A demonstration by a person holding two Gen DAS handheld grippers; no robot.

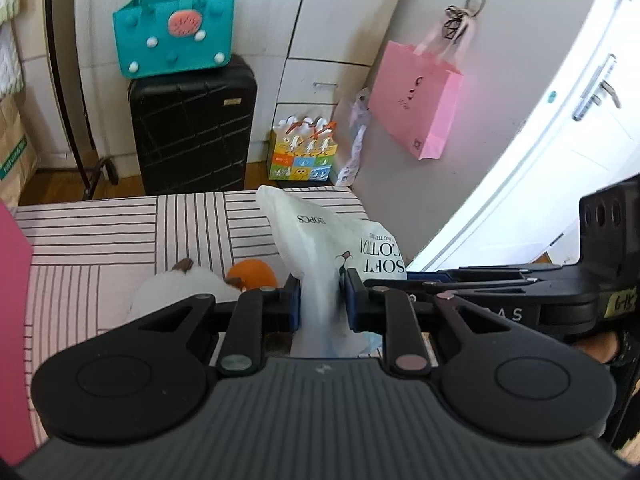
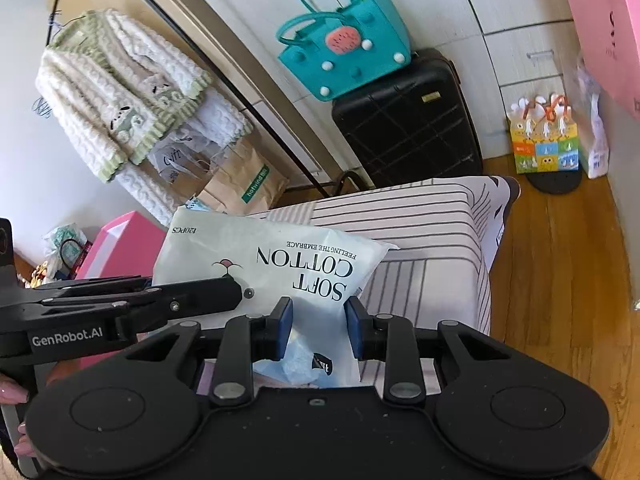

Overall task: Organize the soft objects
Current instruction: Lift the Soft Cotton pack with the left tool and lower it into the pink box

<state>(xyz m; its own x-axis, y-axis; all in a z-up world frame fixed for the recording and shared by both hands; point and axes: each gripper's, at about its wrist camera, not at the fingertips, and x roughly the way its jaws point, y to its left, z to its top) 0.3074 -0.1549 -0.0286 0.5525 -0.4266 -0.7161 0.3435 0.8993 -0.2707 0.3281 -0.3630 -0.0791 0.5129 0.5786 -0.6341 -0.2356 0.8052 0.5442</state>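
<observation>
Cotton pack [image 2: 272, 264] is clamped by left hand-held gripper [image 1: 320, 304] and right hand-held gripper [image 2: 319, 326] above the bed [image 1: 100, 232]; plush toys [image 1: 192, 284] are left unsorted.

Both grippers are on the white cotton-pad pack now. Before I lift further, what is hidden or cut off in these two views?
- White soft-cotton plastic pack: its bottom end, both views, behind the gripper bodies.
- White plush toy and orange plush toy: left wrist view, lower parts behind the left gripper; absent from the right view.
- Pink box: right wrist view, partly behind the pack; its contents unseen.
- Right gripper: how much of the pack it holds.
</observation>
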